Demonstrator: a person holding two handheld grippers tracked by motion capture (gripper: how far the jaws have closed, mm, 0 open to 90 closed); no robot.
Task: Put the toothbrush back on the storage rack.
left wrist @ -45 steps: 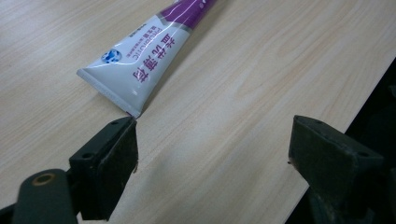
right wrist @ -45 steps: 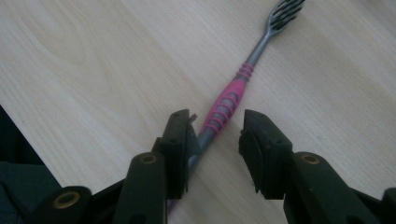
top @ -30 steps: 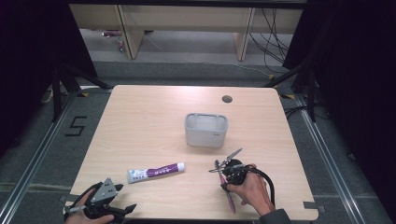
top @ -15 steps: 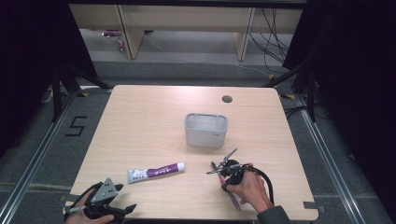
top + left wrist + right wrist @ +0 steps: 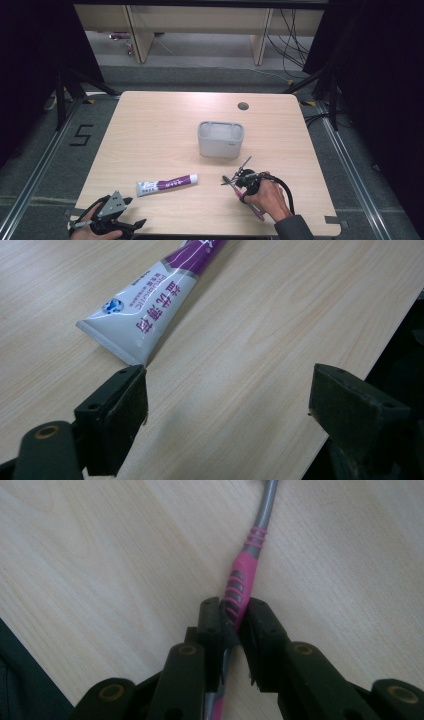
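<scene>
We see the toothbrush on the worktop, our right gripper fingers pinched on its pink grip. The toothpaste lies ahead of our wide-spread left gripper; the brush seems slightly lifted.

Toothbrush and toothpaste on the table

The toothbrush, grey with a pink ribbed grip, is pinched at that grip, lower right of the high view. The toothpaste, a white and purple tube, lies flat at lower centre-left, crimped end toward the left.
</scene>
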